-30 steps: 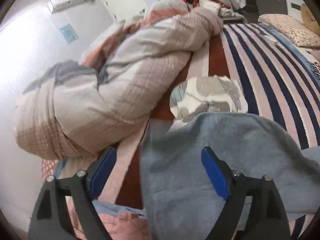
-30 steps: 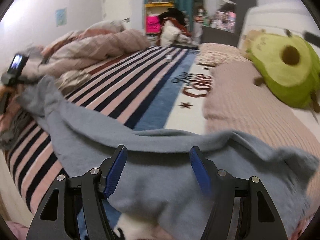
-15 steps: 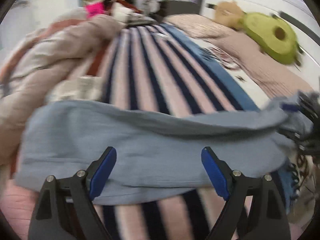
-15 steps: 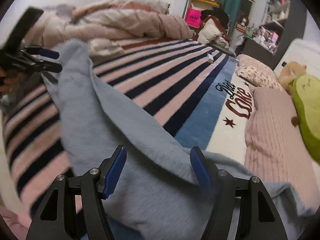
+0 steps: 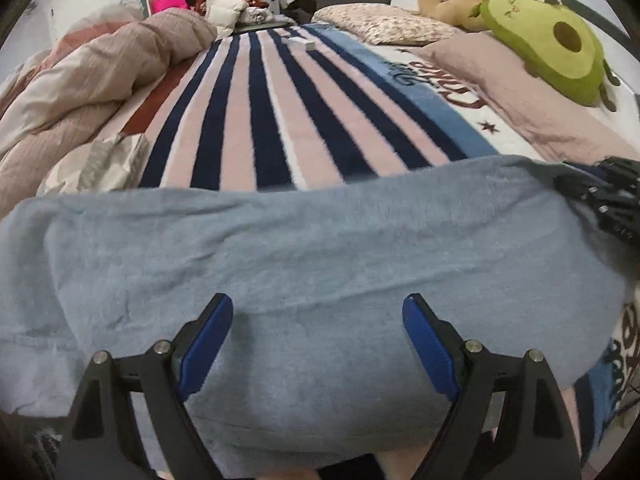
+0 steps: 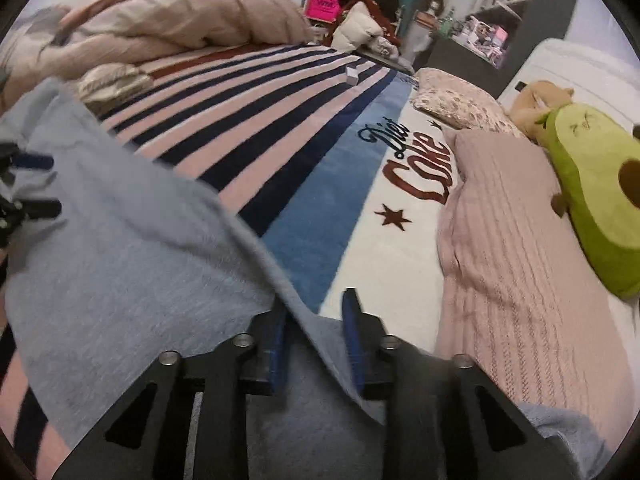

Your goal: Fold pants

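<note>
While the grey-blue pants [image 5: 304, 240] lie spread across the lower half of both wrist views on the striped blanket [image 5: 256, 120], the left gripper [image 5: 318, 344] hovers above them at bottom centre, jaws wide apart and gripping nothing. At the bottom of its own view, the right gripper [image 6: 314, 340] is closing, with a raised edge of the pants between its fingers.

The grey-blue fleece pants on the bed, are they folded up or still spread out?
Spread out, not folded small: the grey-blue fleece pants lie as one wide sheet across the striped blanket.

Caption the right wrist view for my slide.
Right gripper closing on the grey-blue pants' edge over a striped blanket.
</note>
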A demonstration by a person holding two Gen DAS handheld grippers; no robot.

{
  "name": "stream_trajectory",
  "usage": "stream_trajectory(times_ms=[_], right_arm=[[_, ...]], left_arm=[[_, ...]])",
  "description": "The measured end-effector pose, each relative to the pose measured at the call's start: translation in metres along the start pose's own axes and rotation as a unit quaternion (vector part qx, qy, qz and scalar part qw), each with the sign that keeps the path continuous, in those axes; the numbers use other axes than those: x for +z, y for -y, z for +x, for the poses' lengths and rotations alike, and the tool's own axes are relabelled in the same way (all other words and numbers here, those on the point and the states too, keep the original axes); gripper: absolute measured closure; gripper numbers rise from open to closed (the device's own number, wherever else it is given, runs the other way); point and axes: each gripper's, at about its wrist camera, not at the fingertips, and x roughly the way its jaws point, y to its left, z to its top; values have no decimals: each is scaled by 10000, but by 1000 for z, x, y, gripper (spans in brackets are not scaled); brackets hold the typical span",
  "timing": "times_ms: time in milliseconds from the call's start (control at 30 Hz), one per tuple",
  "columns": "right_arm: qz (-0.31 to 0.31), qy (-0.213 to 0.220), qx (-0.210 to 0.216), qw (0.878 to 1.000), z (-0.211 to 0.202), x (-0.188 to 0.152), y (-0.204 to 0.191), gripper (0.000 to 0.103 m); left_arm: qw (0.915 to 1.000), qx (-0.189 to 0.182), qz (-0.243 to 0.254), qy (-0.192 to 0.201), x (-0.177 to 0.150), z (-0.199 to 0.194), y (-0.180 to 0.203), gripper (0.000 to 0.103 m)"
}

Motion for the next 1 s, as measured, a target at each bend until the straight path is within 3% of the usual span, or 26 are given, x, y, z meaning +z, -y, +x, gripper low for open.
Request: stream_trajectory(times_ms=[133, 400, 467, 500, 567, 600, 667, 733, 833, 1000], right_arm=[[267, 343, -127, 9990, -41, -14, 22, 47], [809, 538, -892, 9913, -137, -69, 83, 42], [930, 604, -706, 9913, -150, -80, 90, 46], [1020, 609, -513, 9916, -156, -86, 93, 60], [1107, 604, -167, 9919, -159, -95, 95, 78], [1119, 540, 23, 9923, -156, -98, 94, 81], [1128, 408, 101, 9927, -145, -100, 93, 82], [1127, 361, -216, 9927, -133, -99, 97, 82], [1353, 617, -663, 9867, -121, -94, 120, 78], [1823, 613, -976, 9765, -104, -90, 155, 78]], left_arm=[[9997, -73, -211, 71, -12, -16, -9, 19], [9992, -19, -304, 275, -41, -62, -12, 18], [9990, -101, -339, 282, -46, -68, -8, 18], [9989, -111, -349, 293, -47, -70, -8, 18], [9987, -107, -382, 321, -50, -73, -5, 18], [9986, -104, -394, 326, -51, -74, -3, 18], [9986, -91, -419, 310, -53, -72, -1, 18], [9985, -74, -461, 295, -54, -68, -2, 18], [9980, -47, -575, 275, -57, -63, -5, 18], [9970, 56, -756, 186, -64, -54, -15, 18]])
